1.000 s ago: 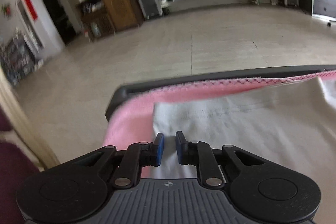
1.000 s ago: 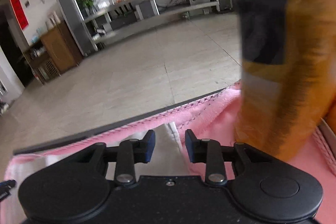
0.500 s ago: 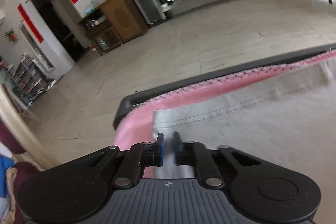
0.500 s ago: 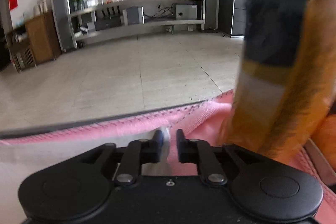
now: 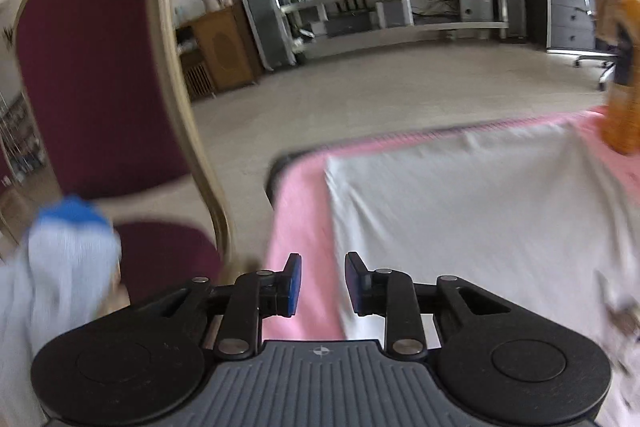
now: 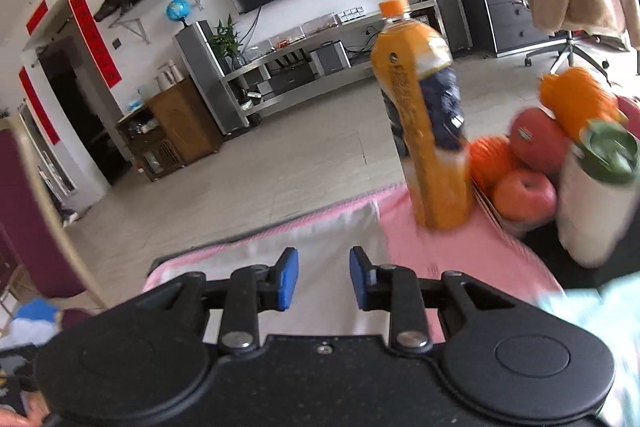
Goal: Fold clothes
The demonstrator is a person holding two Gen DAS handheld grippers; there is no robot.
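Left gripper (image 5: 320,281) parted, garment (image 5: 460,211) edge below

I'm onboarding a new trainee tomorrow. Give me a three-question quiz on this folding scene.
1. True or false: the left tool is clamped on the white garment.
2. What colour is the cloth under the garment?
3. What stands nearest the garment's right edge: A) the juice bottle, B) a kettle, C) a lamp?

Key: 1 false, both it and the right tool are open; 2 pink; 3 A.
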